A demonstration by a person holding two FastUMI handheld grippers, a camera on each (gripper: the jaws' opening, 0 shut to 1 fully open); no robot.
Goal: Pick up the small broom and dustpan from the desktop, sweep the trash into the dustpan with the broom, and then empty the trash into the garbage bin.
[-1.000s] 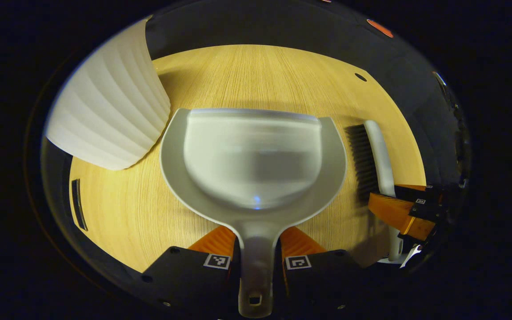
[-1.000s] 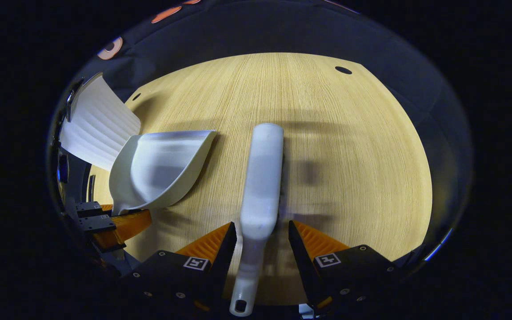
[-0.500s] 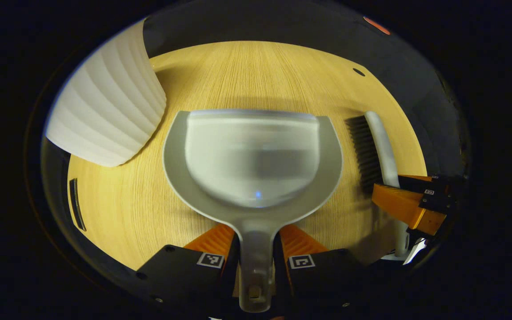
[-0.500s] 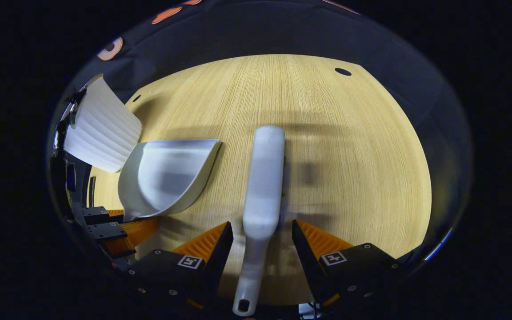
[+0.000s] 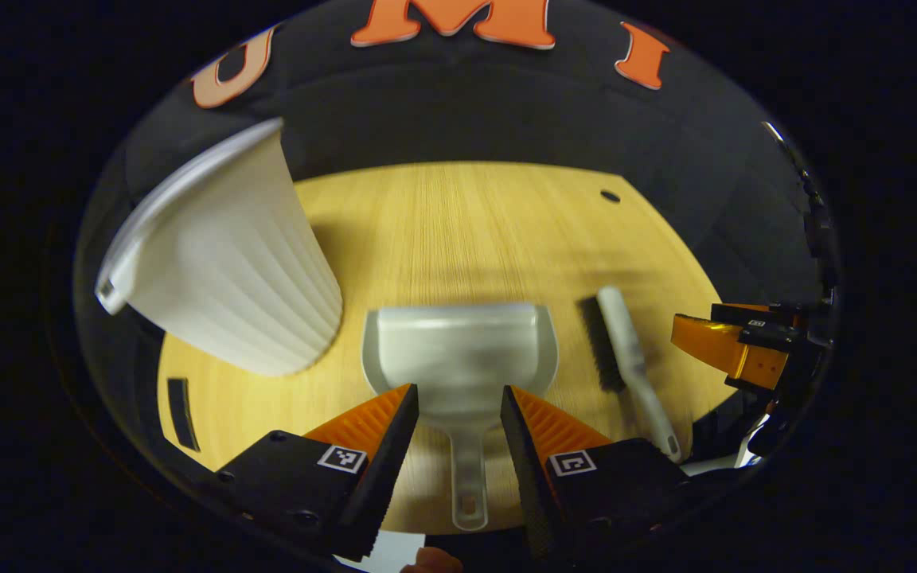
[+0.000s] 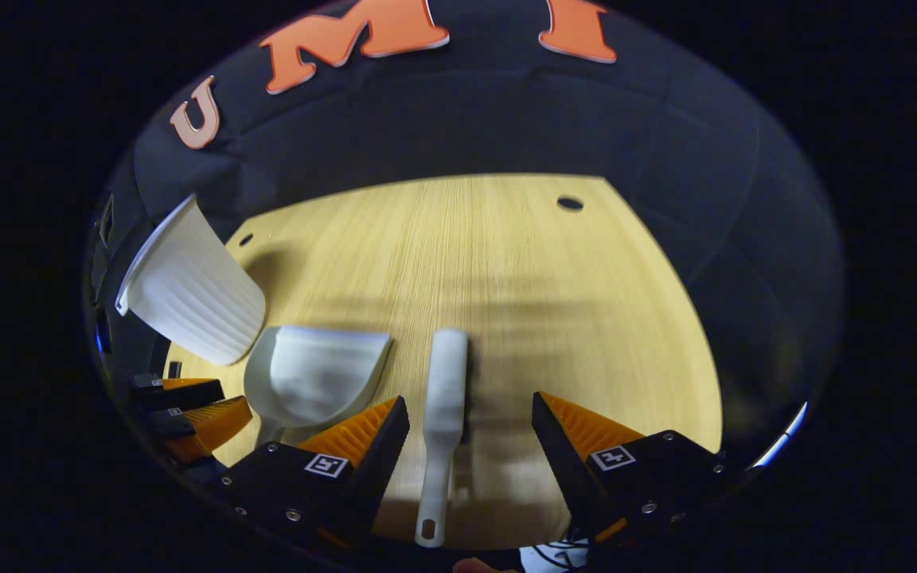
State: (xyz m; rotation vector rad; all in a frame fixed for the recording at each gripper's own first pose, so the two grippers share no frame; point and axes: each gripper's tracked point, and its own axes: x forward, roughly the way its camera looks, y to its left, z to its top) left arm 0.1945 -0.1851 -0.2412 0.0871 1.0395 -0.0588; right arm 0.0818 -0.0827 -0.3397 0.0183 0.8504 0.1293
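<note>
I am holding the left gripper point(image 5: 458, 398) with its jaws standing apart, above the dustpan point(image 5: 460, 352); the orange fingers point(image 5: 375, 418) are framing the pan's handle without touching it. The dustpan is lying flat on the wooden desktop point(image 5: 458, 231), its mouth pointing away from me. Just to its right the small broom point(image 5: 626, 362) is lying on the desktop, dark bristles facing the pan, handle trailing toward me. Further right I am seeing the other gripper hanging near the table's edge, apart from the broom.

I am keeping the right gripper point(image 6: 470, 410) with jaws spread wide as well, one finger point(image 6: 359, 434) on either side of the small broom point(image 6: 442, 406), clear of it. The broom's white back is facing up, its handle running back between the fingers. To its left the dustpan point(image 6: 315, 374) is resting on the desktop point(image 6: 506, 263).

Beyond the dustpan, at far left, the white ribbed garbage bin point(image 5: 228, 263) is standing on the desktop, close beside the pan's corner; I cannot tell whether they touch.
</note>
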